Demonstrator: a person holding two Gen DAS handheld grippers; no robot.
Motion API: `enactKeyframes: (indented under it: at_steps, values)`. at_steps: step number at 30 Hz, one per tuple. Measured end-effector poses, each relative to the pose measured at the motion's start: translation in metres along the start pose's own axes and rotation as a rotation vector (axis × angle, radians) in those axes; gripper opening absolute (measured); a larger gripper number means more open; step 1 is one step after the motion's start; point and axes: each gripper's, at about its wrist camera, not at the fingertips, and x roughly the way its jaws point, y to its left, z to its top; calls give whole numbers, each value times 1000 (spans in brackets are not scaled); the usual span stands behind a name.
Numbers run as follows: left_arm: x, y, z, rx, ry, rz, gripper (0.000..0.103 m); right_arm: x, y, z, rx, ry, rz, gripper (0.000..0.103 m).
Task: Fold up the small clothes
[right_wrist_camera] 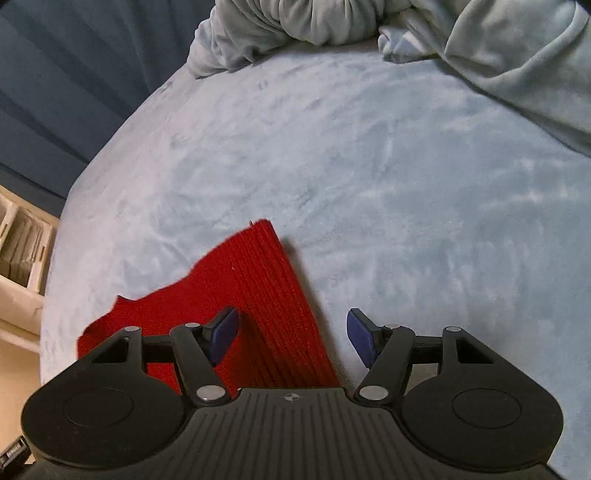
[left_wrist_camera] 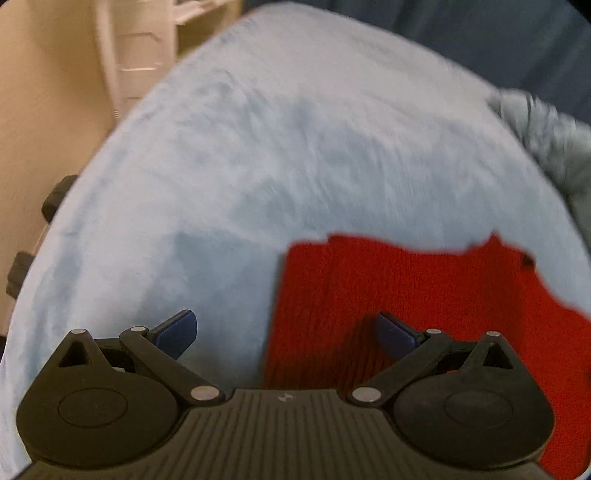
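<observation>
A red knitted garment (left_wrist_camera: 406,295) lies flat on the pale blue fleece blanket (left_wrist_camera: 258,166). In the left wrist view it fills the lower right. My left gripper (left_wrist_camera: 286,334) hangs open above the garment's left edge, one blue pad over the blanket and one over the red knit, nothing between them. In the right wrist view the same red garment (right_wrist_camera: 255,295) reaches up to a ribbed corner. My right gripper (right_wrist_camera: 291,338) is open over its right edge, the left pad above the red knit and the right pad above the blanket (right_wrist_camera: 369,166). Neither gripper holds anything.
A rumpled grey-blue cover (right_wrist_camera: 406,33) is bunched along the far edge of the bed and shows at the right (left_wrist_camera: 546,147) of the left wrist view. Dark blue curtains (right_wrist_camera: 74,74) hang behind. White shelving (left_wrist_camera: 140,55) stands past the bed's left side.
</observation>
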Motion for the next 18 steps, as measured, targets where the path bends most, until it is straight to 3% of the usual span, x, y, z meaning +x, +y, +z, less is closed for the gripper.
enactKeyframes:
  at_steps: [1, 2, 3, 4, 6, 10, 12, 14, 18]
  values:
    - [3, -4, -2, 17, 3, 1, 99, 4, 2, -1, -11, 0, 14, 65]
    - [4, -6, -4, 35, -7, -12, 66, 5, 5, -2, -28, -1, 20, 42]
    - [2, -8, -5, 59, -21, -66, 33, 2, 10, -2, -49, -14, 17, 26]
    - [-4, -11, -3, 70, -25, -111, 12, -5, 16, -3, -74, -50, 7, 15]
    - [-20, -13, -2, 91, -88, -97, 11, -27, 28, -4, -98, -110, 41, 13]
    - [-73, 7, 3, 36, -203, -172, 11, -79, 35, 0, -67, -212, 179, 11]
    - [-85, 16, 4, 14, -243, -177, 11, -92, 31, 2, -46, -255, 196, 11]
    - [-73, 20, 7, 3, -234, -142, 11, -82, 23, 6, -30, -260, 165, 11]
    - [-12, 16, 7, 5, -109, -65, 11, -18, 4, 5, 0, -134, 33, 11]
